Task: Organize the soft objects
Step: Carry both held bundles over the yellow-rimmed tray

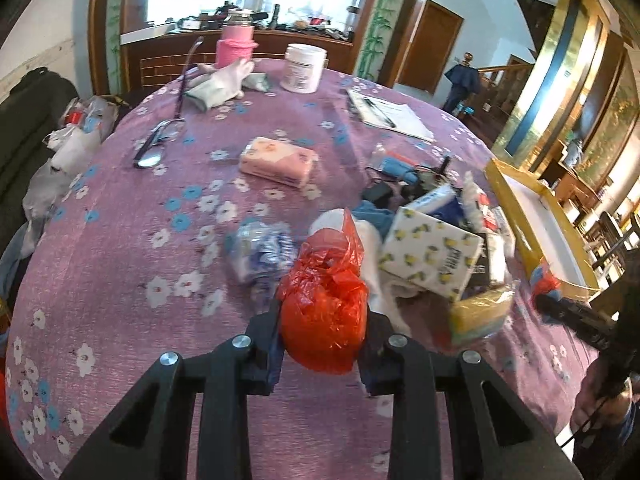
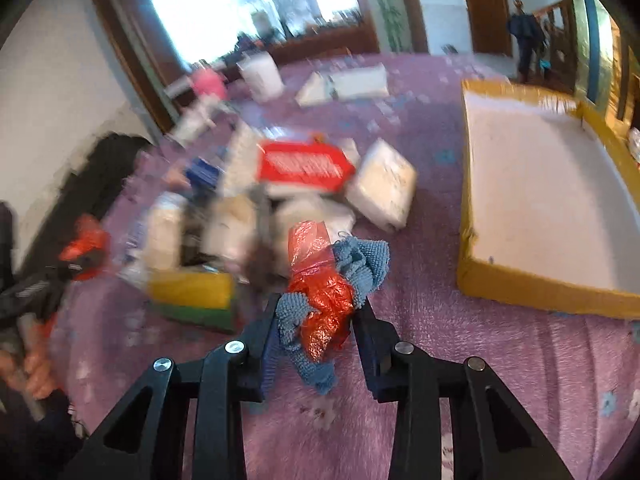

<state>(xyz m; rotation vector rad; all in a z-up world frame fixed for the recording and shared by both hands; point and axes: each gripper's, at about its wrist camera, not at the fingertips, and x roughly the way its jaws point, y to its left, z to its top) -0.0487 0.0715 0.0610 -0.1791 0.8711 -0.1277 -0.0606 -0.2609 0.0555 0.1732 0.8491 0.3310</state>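
Note:
My left gripper (image 1: pixel 322 316) is shut on a crumpled red plastic bag (image 1: pixel 326 300) and holds it above the purple floral tablecloth (image 1: pixel 120 260). My right gripper (image 2: pixel 318 314) is shut on a blue chenille cloth (image 2: pixel 360 264) with a second red plastic bag (image 2: pixel 320 292) bunched in it. A pile of tissue packs lies behind: a lemon-print pack (image 1: pixel 432 256), a blue-white pack (image 1: pixel 260 250), a pink pack (image 1: pixel 278 162), a white pack (image 2: pixel 382 188) and a red-label pack (image 2: pixel 304 166). The right wrist view is motion-blurred.
A yellow-rimmed box with a white floor (image 2: pixel 532 196) stands at the right; it also shows in the left wrist view (image 1: pixel 536 220). A sponge pack (image 2: pixel 192 294), glasses (image 1: pixel 154 142), white jar (image 1: pixel 302 68), pink flask (image 1: pixel 236 42), gloves (image 1: pixel 218 84), papers (image 1: pixel 388 114) and cables (image 1: pixel 400 176) lie on the table.

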